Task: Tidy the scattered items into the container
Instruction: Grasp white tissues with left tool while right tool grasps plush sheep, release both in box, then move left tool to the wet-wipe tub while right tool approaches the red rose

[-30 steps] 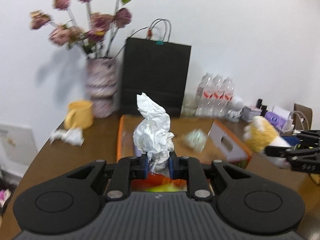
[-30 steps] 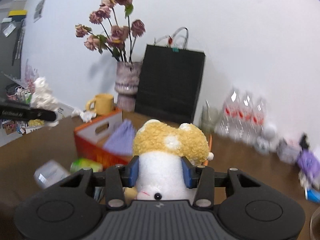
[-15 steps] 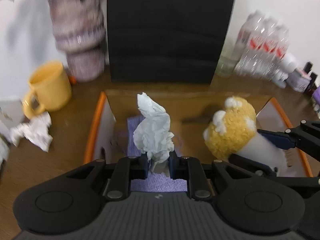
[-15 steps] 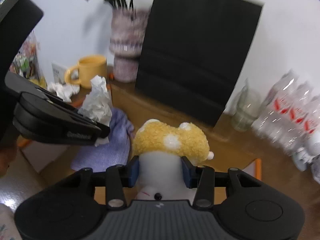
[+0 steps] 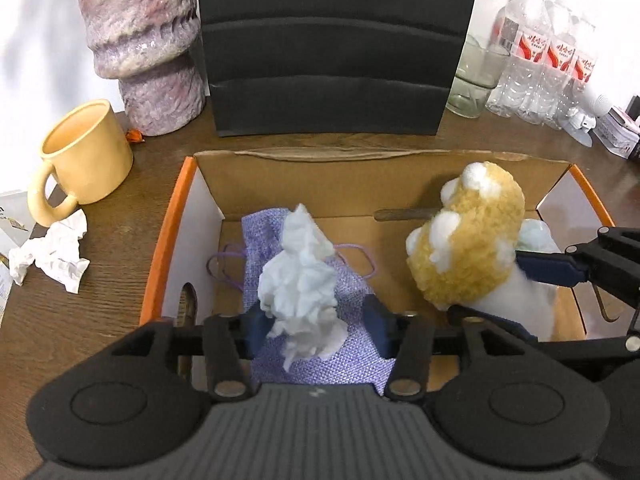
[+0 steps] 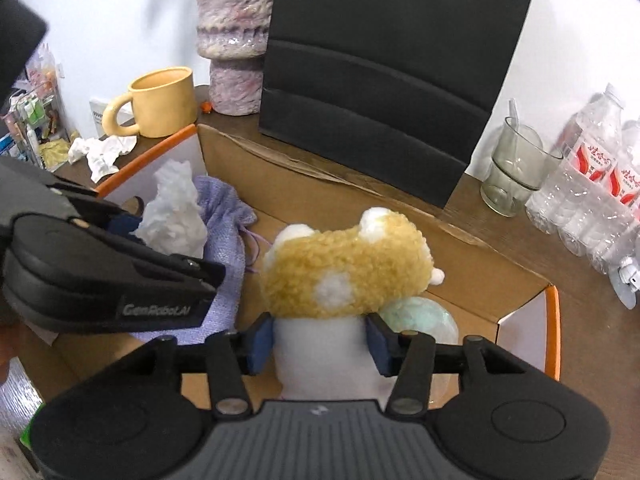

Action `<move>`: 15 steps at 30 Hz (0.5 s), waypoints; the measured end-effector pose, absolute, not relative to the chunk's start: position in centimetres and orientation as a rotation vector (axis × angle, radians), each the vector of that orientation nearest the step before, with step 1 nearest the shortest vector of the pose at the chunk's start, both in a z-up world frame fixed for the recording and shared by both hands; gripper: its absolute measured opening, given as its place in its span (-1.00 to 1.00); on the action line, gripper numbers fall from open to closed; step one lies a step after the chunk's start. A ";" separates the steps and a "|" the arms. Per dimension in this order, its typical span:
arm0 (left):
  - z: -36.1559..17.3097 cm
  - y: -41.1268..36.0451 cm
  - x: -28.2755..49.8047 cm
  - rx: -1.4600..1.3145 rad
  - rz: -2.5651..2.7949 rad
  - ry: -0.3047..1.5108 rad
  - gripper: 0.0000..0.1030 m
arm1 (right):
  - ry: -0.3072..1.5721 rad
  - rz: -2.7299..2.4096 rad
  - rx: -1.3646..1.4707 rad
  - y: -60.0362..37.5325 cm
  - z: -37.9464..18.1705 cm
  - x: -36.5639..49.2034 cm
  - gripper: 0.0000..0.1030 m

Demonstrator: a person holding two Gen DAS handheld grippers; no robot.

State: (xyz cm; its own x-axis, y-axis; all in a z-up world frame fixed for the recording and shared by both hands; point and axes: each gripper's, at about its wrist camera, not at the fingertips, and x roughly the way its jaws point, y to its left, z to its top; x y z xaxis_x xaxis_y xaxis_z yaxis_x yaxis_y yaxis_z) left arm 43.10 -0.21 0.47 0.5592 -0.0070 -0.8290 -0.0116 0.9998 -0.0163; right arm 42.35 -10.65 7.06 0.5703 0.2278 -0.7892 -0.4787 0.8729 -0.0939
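An open cardboard box [image 5: 320, 168] with orange rims sits on the wooden table. My left gripper [image 5: 316, 326] is open inside it; the white crumpled tissue [image 5: 300, 280] rests loose between the spread fingers on a purple cloth pouch [image 5: 320, 356]. My right gripper [image 6: 318, 344] is shut on a yellow and white plush toy [image 6: 344, 276], held low in the box's right half over a pale green ball [image 6: 424, 312]. The plush also shows in the left wrist view [image 5: 468, 248]. A second crumpled tissue [image 5: 52, 252] lies on the table left of the box.
A yellow mug [image 5: 80, 152] and a purple vase [image 5: 144, 40] stand left of the box. A black paper bag [image 5: 332, 44] stands behind it. A glass [image 5: 472, 80], water bottles [image 5: 548, 52] and small items are at the back right.
Both grippers have come down into the box. My left gripper has opened and let go of the tissue. The right gripper still holds the plush, lower than before.
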 end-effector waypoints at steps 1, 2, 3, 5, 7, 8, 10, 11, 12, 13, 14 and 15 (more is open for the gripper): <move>0.7 -0.1 43.1 -0.023 0.002 0.971 0.28 | 0.872 0.419 -0.308 -10.8 7.1 42.3 0.12; 1.0 0.0 42.9 -0.020 0.003 0.962 0.39 | 0.869 0.415 -0.302 -10.9 7.3 42.3 0.18; 1.2 0.0 42.7 -0.017 0.004 0.951 0.50 | 0.862 0.406 -0.297 -11.2 7.5 42.1 0.30; 2.2 0.4 42.0 -0.021 0.001 0.916 0.73 | 0.841 0.396 -0.283 -11.9 8.4 41.6 0.59; 3.7 0.9 40.7 -0.036 -0.003 0.863 0.87 | 0.801 0.402 -0.255 -13.0 9.7 40.5 0.74; 4.3 1.2 40.0 -0.039 -0.009 0.831 0.94 | 0.777 0.406 -0.243 -13.5 10.4 39.8 0.75; 5.8 1.7 37.6 -0.042 -0.023 0.743 1.00 | 0.716 0.407 -0.226 -14.6 12.0 37.6 0.97; 6.4 2.0 36.1 -0.045 -0.027 0.690 1.00 | 0.680 0.412 -0.219 -15.2 12.7 36.2 1.00; 7.0 2.2 34.3 -0.052 -0.035 0.639 1.00 | 0.636 0.418 -0.213 -15.9 13.4 34.5 1.00; 7.4 2.4 32.7 -0.059 -0.044 0.600 1.00 | 0.604 0.418 -0.212 -16.4 13.9 32.9 1.00; 7.6 2.7 31.0 -0.067 -0.050 0.565 1.00 | 0.570 0.415 -0.213 -16.8 14.2 31.2 1.00; 7.7 3.0 29.0 -0.077 -0.054 0.530 1.00 | 0.533 0.417 -0.216 -17.3 14.5 29.1 1.00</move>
State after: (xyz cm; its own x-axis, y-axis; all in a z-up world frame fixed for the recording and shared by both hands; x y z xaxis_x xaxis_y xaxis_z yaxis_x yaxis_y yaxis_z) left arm 29.02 2.99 7.74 0.8614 -0.0711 -0.5029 0.0312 0.9957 -0.0873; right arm 29.15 -17.25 14.46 0.7807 0.3275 -0.5322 -0.4377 0.8945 -0.0916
